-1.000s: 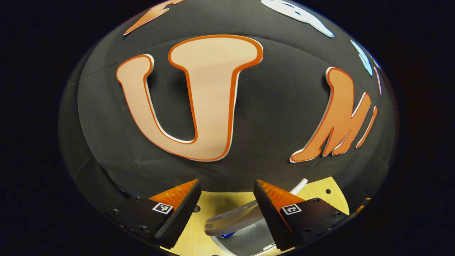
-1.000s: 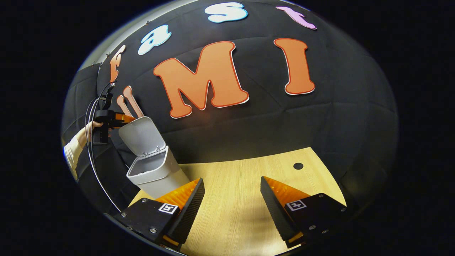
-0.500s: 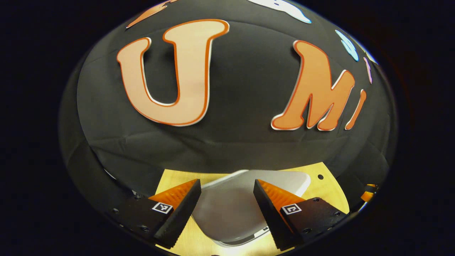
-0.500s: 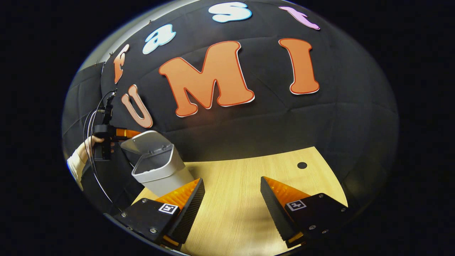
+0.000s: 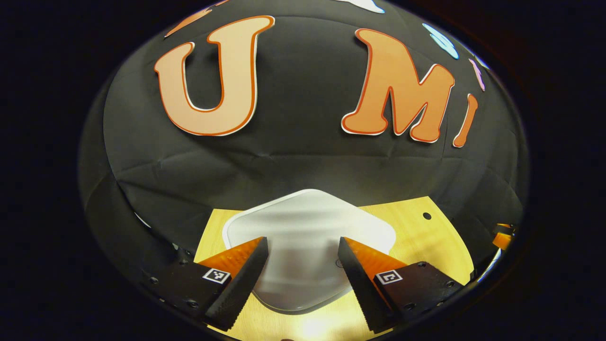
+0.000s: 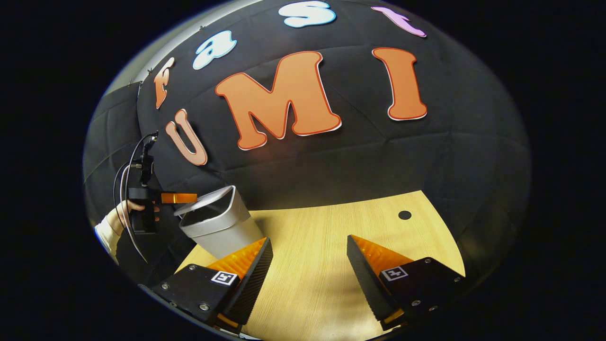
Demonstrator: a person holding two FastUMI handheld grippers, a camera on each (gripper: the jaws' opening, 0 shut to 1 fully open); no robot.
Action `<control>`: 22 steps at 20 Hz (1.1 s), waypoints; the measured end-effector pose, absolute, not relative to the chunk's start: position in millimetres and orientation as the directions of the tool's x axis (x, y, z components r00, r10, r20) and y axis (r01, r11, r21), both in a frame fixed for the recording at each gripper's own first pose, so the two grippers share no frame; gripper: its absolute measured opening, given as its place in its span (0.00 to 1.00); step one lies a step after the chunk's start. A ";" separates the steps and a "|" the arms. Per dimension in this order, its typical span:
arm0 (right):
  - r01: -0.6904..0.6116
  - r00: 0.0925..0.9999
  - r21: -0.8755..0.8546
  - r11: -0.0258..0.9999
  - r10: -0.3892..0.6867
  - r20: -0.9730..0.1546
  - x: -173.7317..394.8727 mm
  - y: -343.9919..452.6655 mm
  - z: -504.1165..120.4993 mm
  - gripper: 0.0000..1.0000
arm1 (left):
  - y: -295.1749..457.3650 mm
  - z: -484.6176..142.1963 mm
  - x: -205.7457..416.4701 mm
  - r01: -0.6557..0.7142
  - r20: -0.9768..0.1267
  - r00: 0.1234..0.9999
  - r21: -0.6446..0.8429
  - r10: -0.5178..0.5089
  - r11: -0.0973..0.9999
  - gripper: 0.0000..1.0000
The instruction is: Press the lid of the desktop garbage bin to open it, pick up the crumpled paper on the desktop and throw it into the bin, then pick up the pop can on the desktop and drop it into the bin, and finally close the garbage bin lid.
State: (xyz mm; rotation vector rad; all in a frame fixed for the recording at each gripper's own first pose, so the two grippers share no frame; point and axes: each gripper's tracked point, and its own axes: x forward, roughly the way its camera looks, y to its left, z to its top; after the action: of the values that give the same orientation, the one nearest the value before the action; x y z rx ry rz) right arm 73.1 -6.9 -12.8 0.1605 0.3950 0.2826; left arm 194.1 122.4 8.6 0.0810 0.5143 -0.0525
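A: Nearest in the left gripper view, the left gripper [image 5: 302, 258] has its fingers spread, nothing between them. Just beyond, toward 12 o'clock, sits the pale grey rounded plastic lid [image 5: 307, 222] of the desktop garbage bin, lying down over the bin.

B: What could go wrong?

A: I judge the lid may not be latched. A push landing off-centre, or too light, could let it spring up again; too hard could slide the bin along the light wooden desktop [image 5: 416, 227].

B: And from the other side?

A: In the right gripper view, the right gripper [image 6: 310, 265] hangs spread over bare desktop. At about 10 o'clock stands the grey tapered bin [image 6: 222, 232], with the left gripper [image 6: 182, 198] level at its lid's rim, held by a hand [image 6: 125, 210]. Whether it touches the lid, I cannot tell.
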 end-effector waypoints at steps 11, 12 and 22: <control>-0.261 0.870 0.241 0.935 0.336 -0.360 73.5 -5.5 -18.6 0.94 | 101.4 -34.1 163.5 0.128 -0.532 0.845 0.110 -0.051 0.986 0.96; -0.263 0.870 0.244 0.933 0.339 -0.359 73.8 -5.9 -18.4 0.94 | 99.6 -31.5 164.5 0.134 -0.513 0.857 0.125 -0.052 0.983 0.97; -0.287 0.860 0.273 0.918 0.372 -0.348 73.8 0.2 -18.1 0.94 | 99.3 -40.2 165.0 0.136 -0.520 0.854 0.206 -0.009 0.969 1.00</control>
State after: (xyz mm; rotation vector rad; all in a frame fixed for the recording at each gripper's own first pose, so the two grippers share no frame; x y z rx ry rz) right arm 73.8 0.2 -18.1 0.2159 0.4071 0.3486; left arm 165.0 99.3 -40.2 0.2402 0.5433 -0.0769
